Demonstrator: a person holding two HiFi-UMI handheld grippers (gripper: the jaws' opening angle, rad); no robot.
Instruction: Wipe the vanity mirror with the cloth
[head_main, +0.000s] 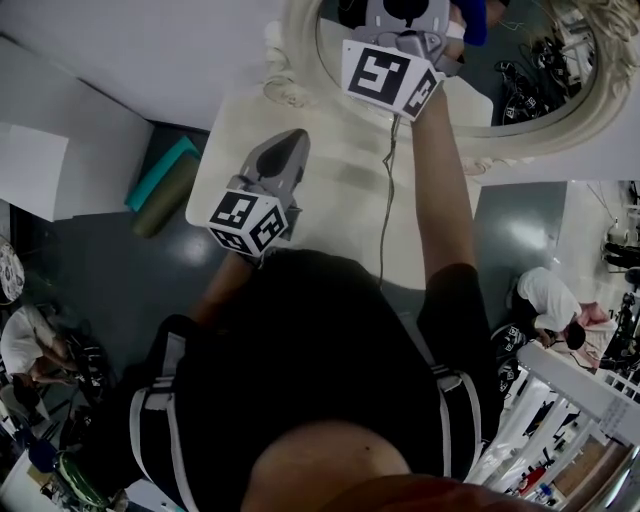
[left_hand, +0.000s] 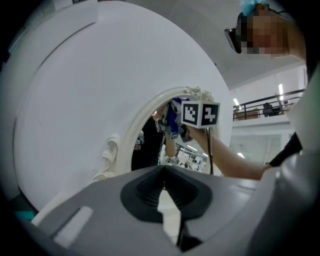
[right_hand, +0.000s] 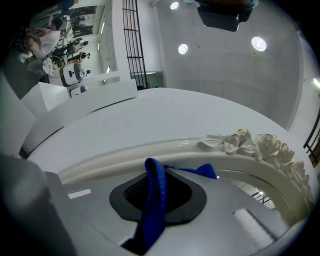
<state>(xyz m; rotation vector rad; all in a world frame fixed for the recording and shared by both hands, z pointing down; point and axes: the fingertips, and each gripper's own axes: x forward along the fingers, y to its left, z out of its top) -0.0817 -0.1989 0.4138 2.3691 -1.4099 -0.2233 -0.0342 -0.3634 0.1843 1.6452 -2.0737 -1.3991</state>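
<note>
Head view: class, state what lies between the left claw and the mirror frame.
Nothing; the head view shows bare tabletop between the left claw and the mirror frame.

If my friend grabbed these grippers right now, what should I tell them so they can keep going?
The left gripper is shut and empty, over the cream vanity table.
The right gripper is shut on the blue cloth, held up at the oval mirror with the ornate cream frame.
Done: the cloth is gripped and at the mirror. How much glass is already wiped can't be told.
Left: rub the cloth across the whole glass.
</note>
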